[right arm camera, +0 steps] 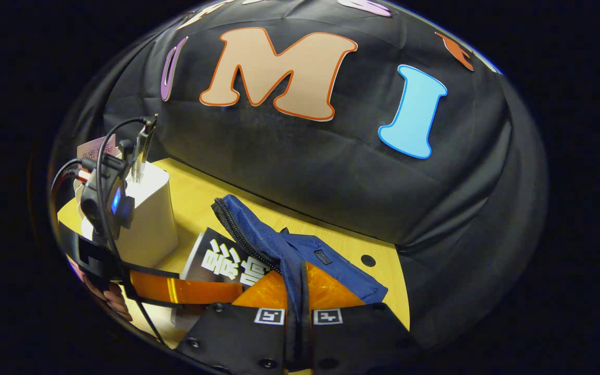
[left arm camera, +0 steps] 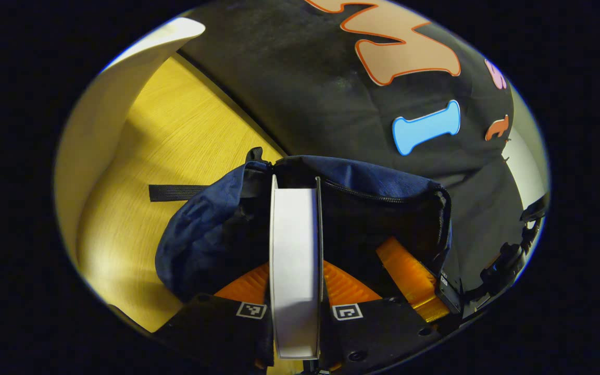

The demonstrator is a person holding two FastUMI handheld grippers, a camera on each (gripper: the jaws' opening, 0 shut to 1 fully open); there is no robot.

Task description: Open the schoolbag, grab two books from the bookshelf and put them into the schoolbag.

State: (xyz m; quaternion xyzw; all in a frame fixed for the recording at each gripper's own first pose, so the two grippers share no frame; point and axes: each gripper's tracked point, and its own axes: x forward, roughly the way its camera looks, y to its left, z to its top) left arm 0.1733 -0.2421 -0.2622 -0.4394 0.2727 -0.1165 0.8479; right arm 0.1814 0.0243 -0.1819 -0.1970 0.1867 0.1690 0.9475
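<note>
The left gripper clamps a thick book by its covers, white page block facing up, its far end already inside the open mouth of the navy fabric schoolbag on the yellow wooden table. The right gripper pinches the bag's zippered rim, holding it open. I judge a book is being loaded; next, push it deeper and let go.
</note>
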